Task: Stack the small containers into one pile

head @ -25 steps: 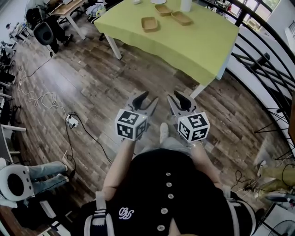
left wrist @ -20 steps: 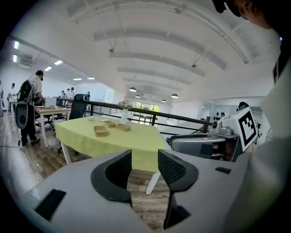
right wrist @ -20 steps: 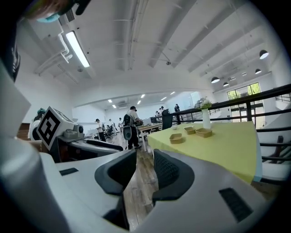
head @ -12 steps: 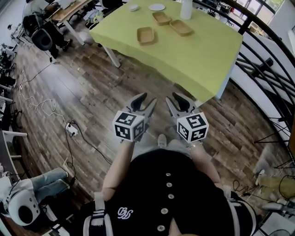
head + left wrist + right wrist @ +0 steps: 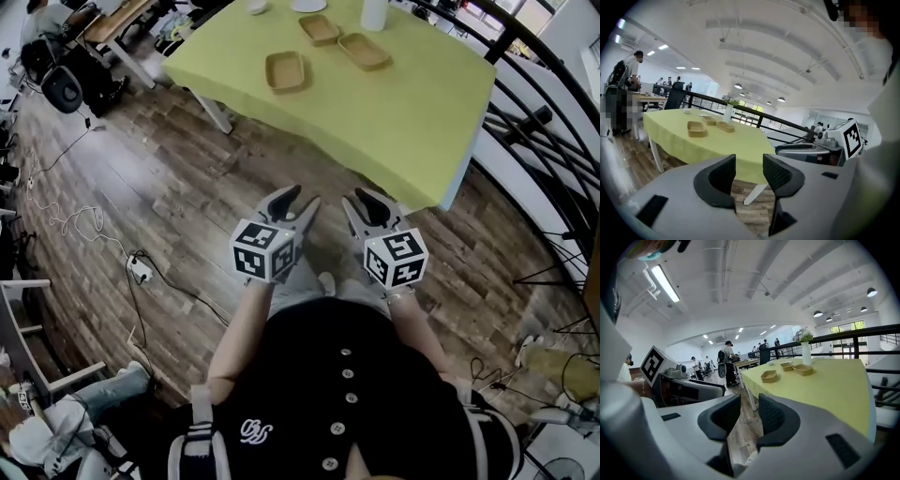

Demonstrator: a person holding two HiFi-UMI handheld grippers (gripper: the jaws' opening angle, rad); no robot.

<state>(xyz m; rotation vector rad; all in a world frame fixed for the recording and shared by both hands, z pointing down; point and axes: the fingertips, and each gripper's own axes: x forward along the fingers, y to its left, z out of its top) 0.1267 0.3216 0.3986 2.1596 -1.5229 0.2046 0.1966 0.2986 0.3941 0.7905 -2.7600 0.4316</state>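
Plank flooring underfoot, with a table in lime-green cloth across the upper centre of the head view and black railing curving down the right edge. Stacking not yet begun, by the look of it, only the approach. Left gripper and right gripper held side by side at mid-frame, over the floor and short of the table's near edge, each with jaws spread and nothing between them. Three shallow tan containers well up the frame on the cloth: lone tray nearest and apart, rear tray and right-hand tray close together beside a white vase. Best to close in on the table first, then pinch one tray by a rim wall, lift it level, and lower it mouth-up into a neighbour, steadying that one with the other gripper and keeping clear of the vase. All three flat, mouths up. Lone tray's long axis nearly up-down the frame; the other two slanting upper left to lower right, roughly parallel, so likely a turn needed before nesting.
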